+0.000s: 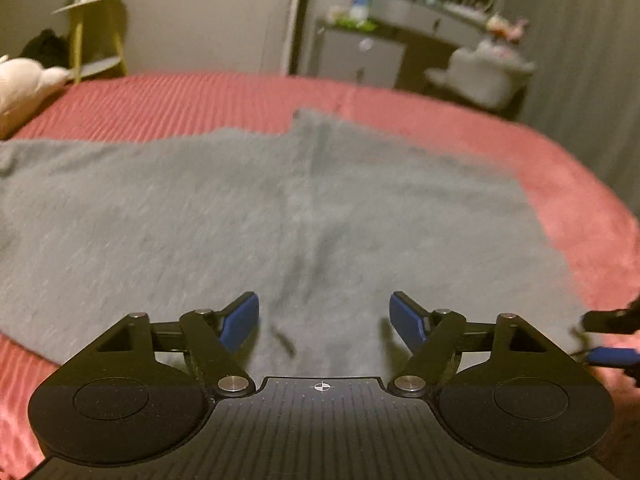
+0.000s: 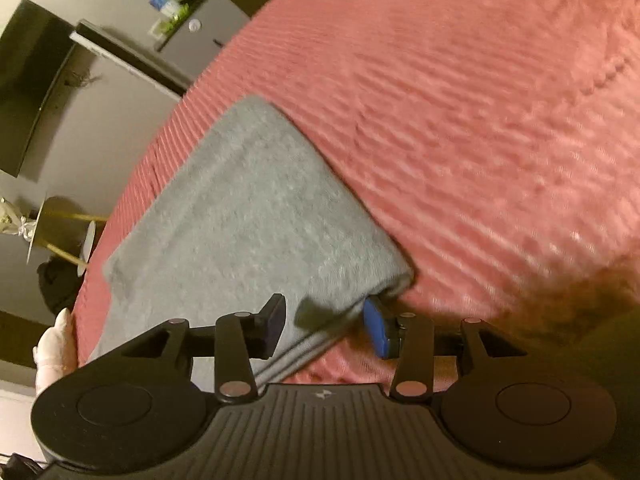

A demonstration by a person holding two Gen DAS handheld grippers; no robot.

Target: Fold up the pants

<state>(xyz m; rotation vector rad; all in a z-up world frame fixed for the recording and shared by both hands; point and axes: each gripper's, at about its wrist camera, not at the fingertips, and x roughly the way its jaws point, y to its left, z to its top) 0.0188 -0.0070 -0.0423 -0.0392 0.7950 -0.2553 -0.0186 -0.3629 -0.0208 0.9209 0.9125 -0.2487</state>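
Grey knit pants (image 1: pixel 248 216) are shown spread on the red ribbed bed cover (image 1: pixel 200 96), apparently already doubled lengthwise, with cross folds judged outstanding. The left hand-held gripper (image 1: pixel 324 322) is held open above the cloth. The right hand-held gripper (image 2: pixel 324 326) is spread about a layered edge, unclamped. Contact is obscured by blur; the far ends are cut off.
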